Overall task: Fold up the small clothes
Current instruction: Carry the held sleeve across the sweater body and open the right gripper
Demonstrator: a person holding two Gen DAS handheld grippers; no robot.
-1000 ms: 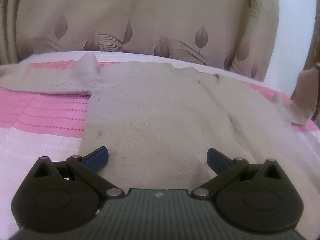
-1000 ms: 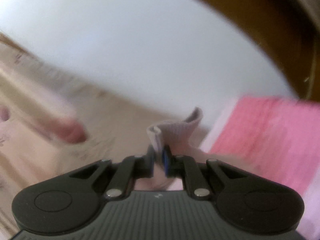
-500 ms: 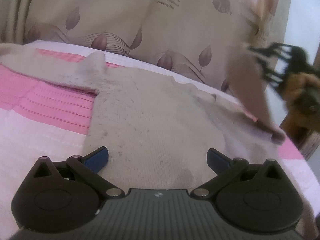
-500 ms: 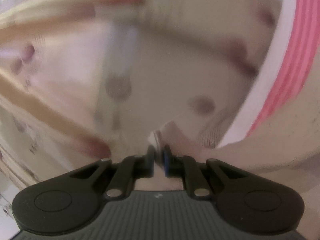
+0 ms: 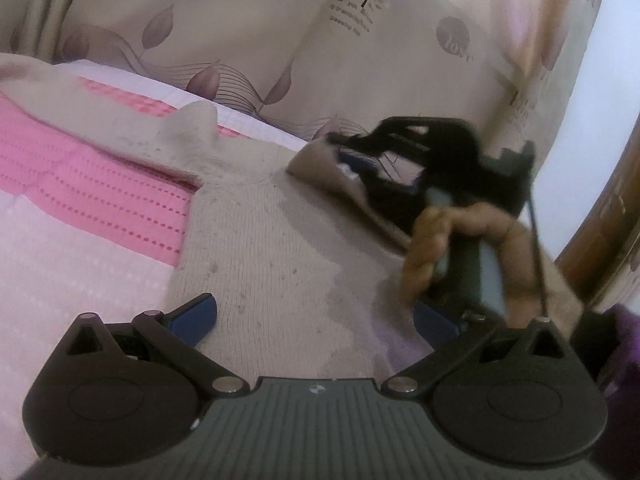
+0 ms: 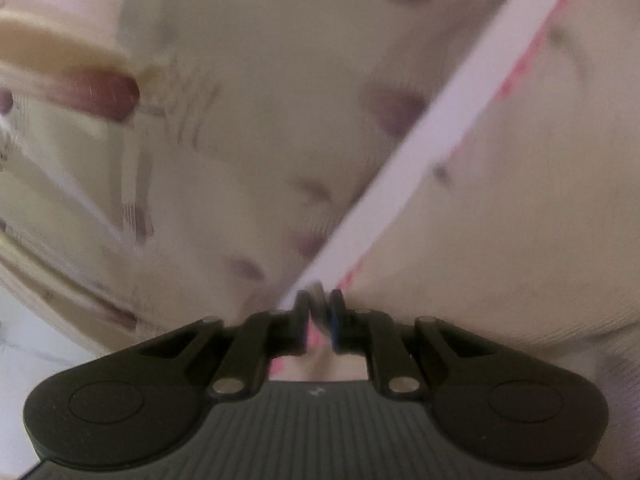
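Note:
A beige knit sweater (image 5: 276,248) lies flat on a pink and white bedspread (image 5: 88,184), one sleeve (image 5: 120,136) stretched to the left. My left gripper (image 5: 316,316) hovers low over the sweater's lower part, jaws wide open with nothing between them. In the left wrist view my right gripper (image 5: 348,152), held by a hand (image 5: 460,240), carries the other sleeve (image 5: 320,164) over the sweater's chest. The right wrist view is blurred; my right gripper (image 6: 320,312) is shut on the sleeve cuff (image 6: 318,294), with the sweater body (image 6: 500,220) on its right.
A beige curtain (image 5: 280,32) with purple leaves and printed words hangs behind the bed. A white wall (image 5: 600,100) and a brown wooden edge (image 5: 608,220) are at the right. Something dark purple (image 5: 624,360) sits at the right edge.
The right gripper has swung leftward from the bed's right edge, carrying the sleeve over the sweater's body. The left gripper has rolled a little and stayed open over the sweater.

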